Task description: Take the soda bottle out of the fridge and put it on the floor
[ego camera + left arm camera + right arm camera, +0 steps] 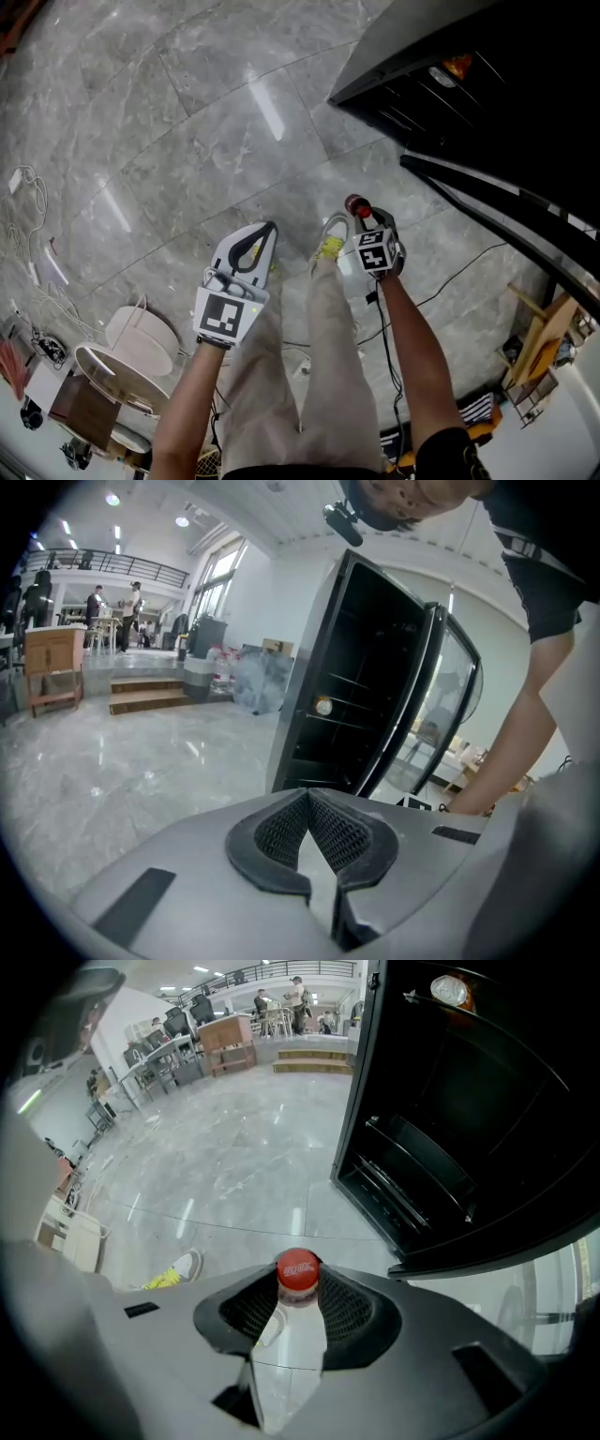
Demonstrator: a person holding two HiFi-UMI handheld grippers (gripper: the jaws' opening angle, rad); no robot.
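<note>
Your right gripper (367, 223) has its jaws clenched on the soda bottle (298, 1271), at the neck just under the red cap (356, 202). The bottle hangs below the jaws over the floor (187, 141), in front of the open fridge (487, 103) and near your shoe (330, 242). Whether its bottom touches the floor, I cannot see. Your left gripper (270, 227) has its jaws pressed together with nothing between them. I judge that the bottle is plastic, smooth, and rather heavy if it is full, so when held at the neck it may swing or slide down a little in the jaws. The neck is stiff and a good place to hold, while the body would probably dent. Set it down upright, because the polished floor looks slippery.
</note>
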